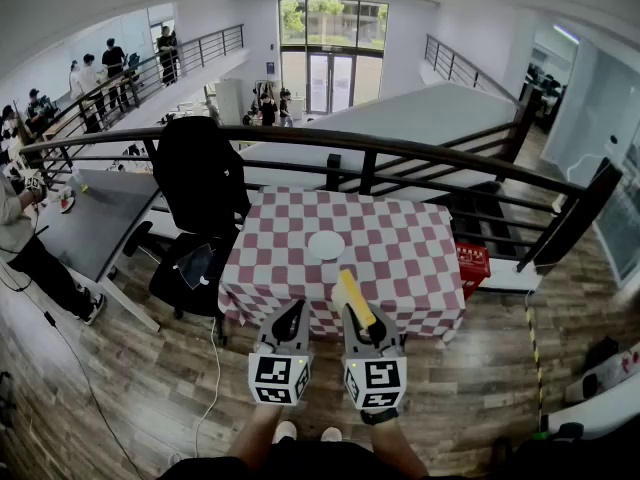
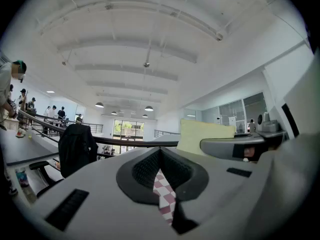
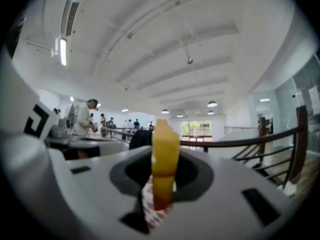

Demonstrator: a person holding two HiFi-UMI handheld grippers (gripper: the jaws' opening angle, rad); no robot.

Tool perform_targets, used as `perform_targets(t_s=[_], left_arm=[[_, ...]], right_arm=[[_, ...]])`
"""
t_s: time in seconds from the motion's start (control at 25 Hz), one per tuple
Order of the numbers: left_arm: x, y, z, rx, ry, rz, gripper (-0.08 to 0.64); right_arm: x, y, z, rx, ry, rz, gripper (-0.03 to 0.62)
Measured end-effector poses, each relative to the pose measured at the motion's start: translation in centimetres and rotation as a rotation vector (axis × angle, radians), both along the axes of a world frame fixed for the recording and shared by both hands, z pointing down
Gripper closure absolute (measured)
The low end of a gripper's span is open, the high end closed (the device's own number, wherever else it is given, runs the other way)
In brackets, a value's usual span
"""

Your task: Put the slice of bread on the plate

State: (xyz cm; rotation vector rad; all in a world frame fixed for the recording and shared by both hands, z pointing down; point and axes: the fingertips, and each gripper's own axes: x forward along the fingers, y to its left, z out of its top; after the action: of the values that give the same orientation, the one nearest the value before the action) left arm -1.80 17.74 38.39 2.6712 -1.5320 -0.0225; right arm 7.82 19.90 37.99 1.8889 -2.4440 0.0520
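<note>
A white plate [image 1: 326, 245] lies near the middle of the table with the red-and-white checked cloth [image 1: 410, 258]. My right gripper [image 1: 358, 318] is shut on a yellow slice of bread [image 1: 350, 290], held on edge and poking forward over the table's near edge, short of the plate. The right gripper view has the bread [image 3: 164, 154] upright between the jaws of the right gripper [image 3: 162, 184]. Beside it on the left, my left gripper [image 1: 295, 310] is shut and holds nothing. In the left gripper view, its jaws [image 2: 161, 176] meet with only cloth showing behind, and the bread [image 2: 205, 136] is off to the right.
A black office chair with a jacket [image 1: 200, 188] stands against the table's left side. A dark railing [image 1: 400, 153] runs behind the table. A red crate [image 1: 472, 263] sits at the right, a grey desk [image 1: 90, 218] with people at the left.
</note>
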Motion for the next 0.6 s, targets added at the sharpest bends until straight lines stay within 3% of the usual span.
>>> perform_targets(t_s=[0.4, 0.6], left_arm=[[2.2, 2.1, 2.1, -0.009, -0.077, -0.012, 0.541], [2.2, 0.8, 1.9, -0.001, -0.072, -0.014, 0.541]], right_arm=[[1.7, 1.1, 1.0, 0.007, -0.039, -0.024, 0.494], [1.1, 0.5, 0.7, 0.011, -0.033, -0.036, 0.494]])
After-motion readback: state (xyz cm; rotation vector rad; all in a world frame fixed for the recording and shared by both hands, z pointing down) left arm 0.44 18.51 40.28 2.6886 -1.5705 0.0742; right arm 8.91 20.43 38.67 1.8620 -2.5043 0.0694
